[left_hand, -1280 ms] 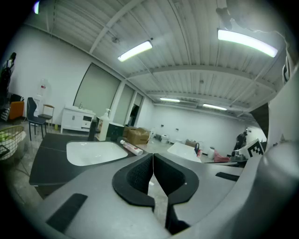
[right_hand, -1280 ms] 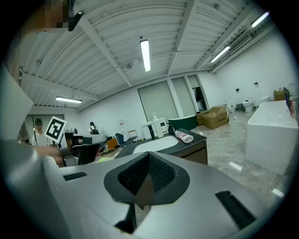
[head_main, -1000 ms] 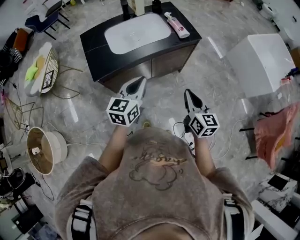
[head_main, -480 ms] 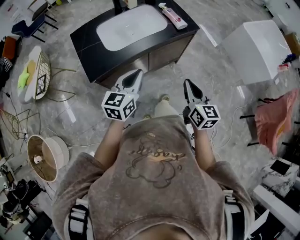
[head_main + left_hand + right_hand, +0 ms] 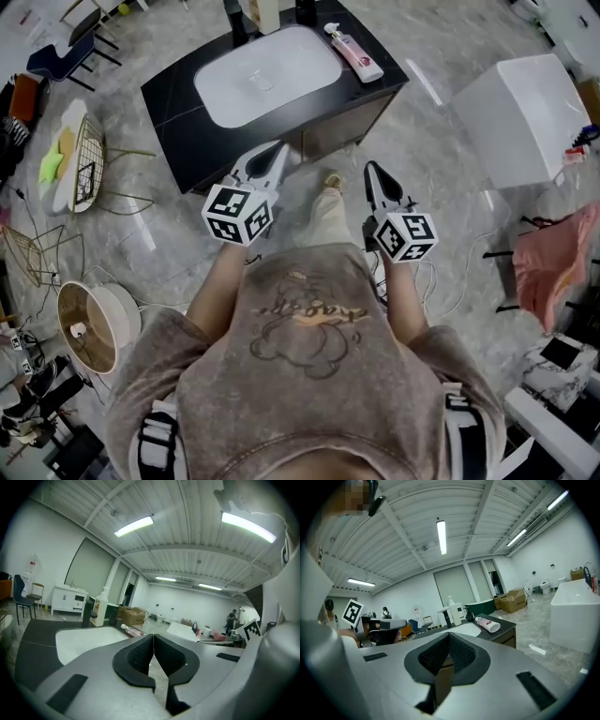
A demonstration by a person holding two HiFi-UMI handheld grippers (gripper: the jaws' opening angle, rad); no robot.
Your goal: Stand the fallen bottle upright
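Note:
A white bottle with a pink label (image 5: 357,52) lies on its side at the right end of the black vanity top (image 5: 380,80), beside the white sink basin (image 5: 267,70). It also shows lying flat as the fallen bottle (image 5: 488,623) in the right gripper view, and small as the bottle (image 5: 133,631) in the left gripper view. My left gripper (image 5: 277,150) and right gripper (image 5: 371,170) hang in front of the vanity, short of it, both shut and holding nothing. Their pads meet in the left gripper (image 5: 153,637) and right gripper (image 5: 449,637) views.
An upright pale pump bottle (image 5: 269,13) and dark containers (image 5: 234,15) stand at the back of the vanity. A white box (image 5: 520,112) stands on the floor at right, a wire basket (image 5: 89,155) and a lampshade (image 5: 89,309) at left. Cables (image 5: 450,281) lie on the floor.
Both grippers have moved forward toward the vanity, still shut. The person has stepped closer, and a foot now shows between the grippers.

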